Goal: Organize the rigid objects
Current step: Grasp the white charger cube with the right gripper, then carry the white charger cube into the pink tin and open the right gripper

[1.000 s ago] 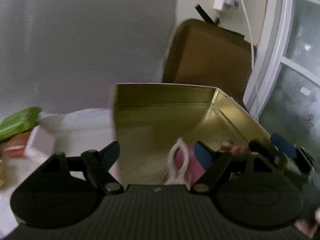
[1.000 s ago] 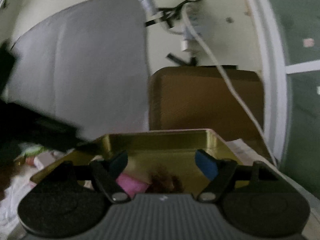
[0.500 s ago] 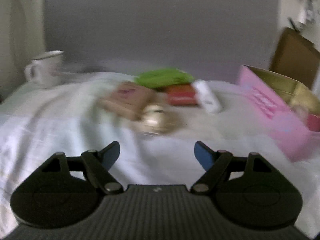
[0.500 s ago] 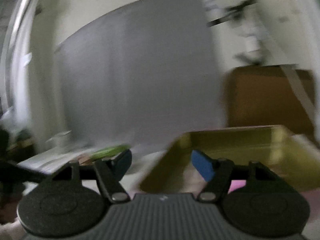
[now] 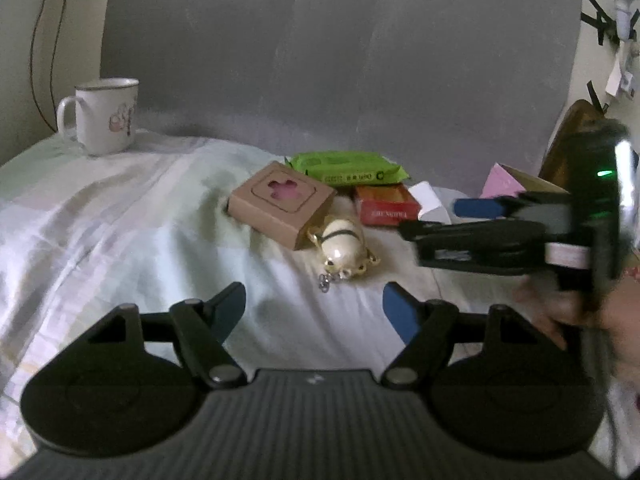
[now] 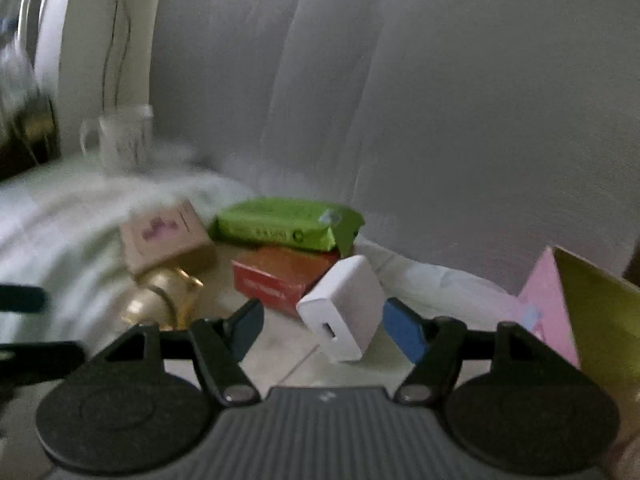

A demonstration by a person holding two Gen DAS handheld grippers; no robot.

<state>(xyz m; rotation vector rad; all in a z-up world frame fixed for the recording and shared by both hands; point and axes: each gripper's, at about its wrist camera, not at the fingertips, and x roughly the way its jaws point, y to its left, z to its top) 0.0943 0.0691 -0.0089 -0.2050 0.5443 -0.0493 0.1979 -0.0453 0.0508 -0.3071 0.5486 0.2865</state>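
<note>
While both grippers hang over the white sheet (image 5: 120,220) with their jaws spread wide and nothing in them, the right gripper (image 6: 323,322) is closing in on the white charger (image 6: 344,306), which sits just in front of its fingers and leans against the red box (image 6: 276,276). Left gripper (image 5: 314,306) points at the little gold trinket (image 5: 344,250), right beside the brown box (image 5: 280,202). Green pack (image 5: 346,168) lies behind those, pink tin (image 6: 568,304) off right, mug (image 5: 106,114) far back left.

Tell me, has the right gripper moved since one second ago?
Yes. The right gripper swung left, off the gold tin, which now sits at the right edge, toward the white charger.
</note>
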